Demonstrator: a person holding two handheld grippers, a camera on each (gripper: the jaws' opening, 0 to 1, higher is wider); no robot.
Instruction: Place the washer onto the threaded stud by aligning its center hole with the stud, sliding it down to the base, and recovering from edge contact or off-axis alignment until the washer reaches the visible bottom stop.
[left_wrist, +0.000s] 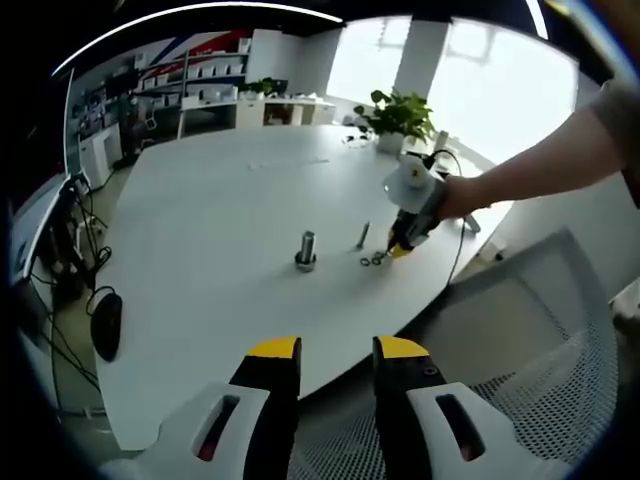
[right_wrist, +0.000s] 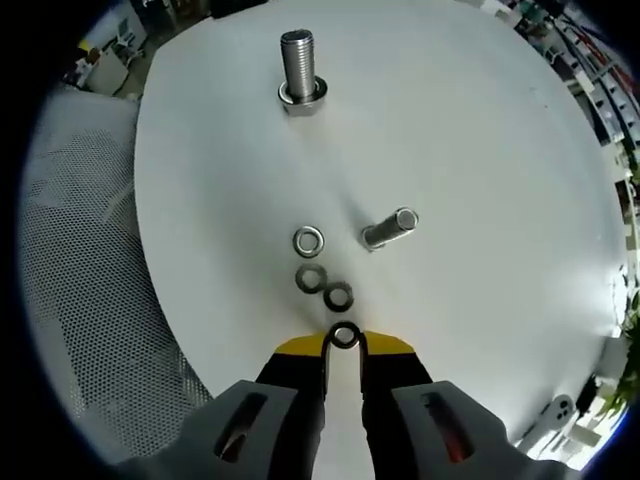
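**Inspector:** Start with the bearing surface.

**Assistant:** White table (right_wrist: 480, 120). The upright threaded stud (right_wrist: 298, 62) stands in its nut well in from the near edge. A second bolt (right_wrist: 388, 230) lies on its side nearer that edge, with three loose washers (right_wrist: 308, 241) just beside it.

**Inspector:** The claws?

**Assistant:** The right gripper (right_wrist: 344, 340) is nearly closed, pinching a washer (right_wrist: 344, 336) at its tips, by the near edge. The left gripper (left_wrist: 336, 352) hangs off the table, jaws slightly parted, empty.

**Inspector:** Governing relation?

**Assistant:** The stud lies straight ahead of the right gripper, its axis vertical. In my judgement, the washer must be carried forward, then levelled above the stud.
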